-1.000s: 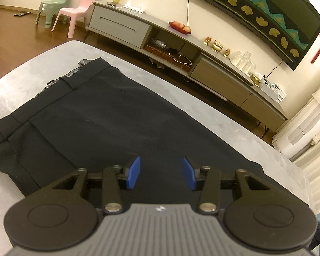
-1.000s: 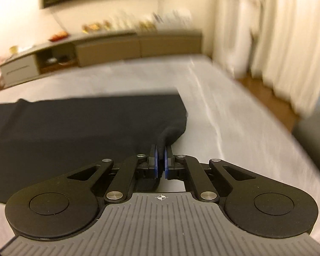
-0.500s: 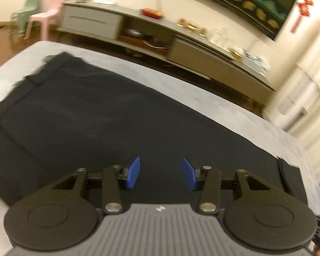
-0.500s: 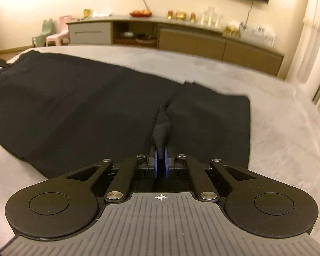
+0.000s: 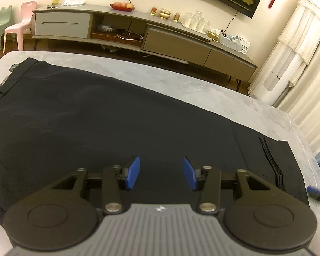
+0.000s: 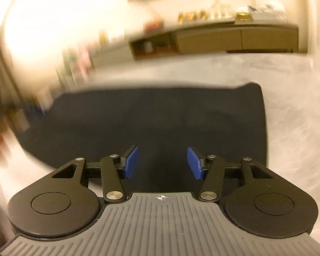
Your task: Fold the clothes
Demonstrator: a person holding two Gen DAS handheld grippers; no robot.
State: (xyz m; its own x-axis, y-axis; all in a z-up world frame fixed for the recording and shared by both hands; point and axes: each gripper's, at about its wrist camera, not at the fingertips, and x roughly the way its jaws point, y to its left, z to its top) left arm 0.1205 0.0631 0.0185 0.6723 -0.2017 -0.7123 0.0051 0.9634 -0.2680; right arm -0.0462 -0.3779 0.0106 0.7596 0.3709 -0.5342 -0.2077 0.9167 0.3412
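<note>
Black trousers lie spread flat across the grey marble table, waistband at the far left, leg end at the right. My left gripper is open and empty, just above the cloth near its front edge. My right gripper is open and empty over the trousers, whose right end lies flat. The right wrist view is blurred by motion. The tip of the right gripper shows at the far right of the left wrist view.
A long grey TV cabinet with cups and ornaments stands beyond the table. Two small plastic chairs are at the far left. A white standing air conditioner and curtains are at the right. The table's right edge is close to the trouser leg.
My right gripper has opened and let go of the trouser leg end, which now lies flat. Both views have swung; the left gripper stayed open.
</note>
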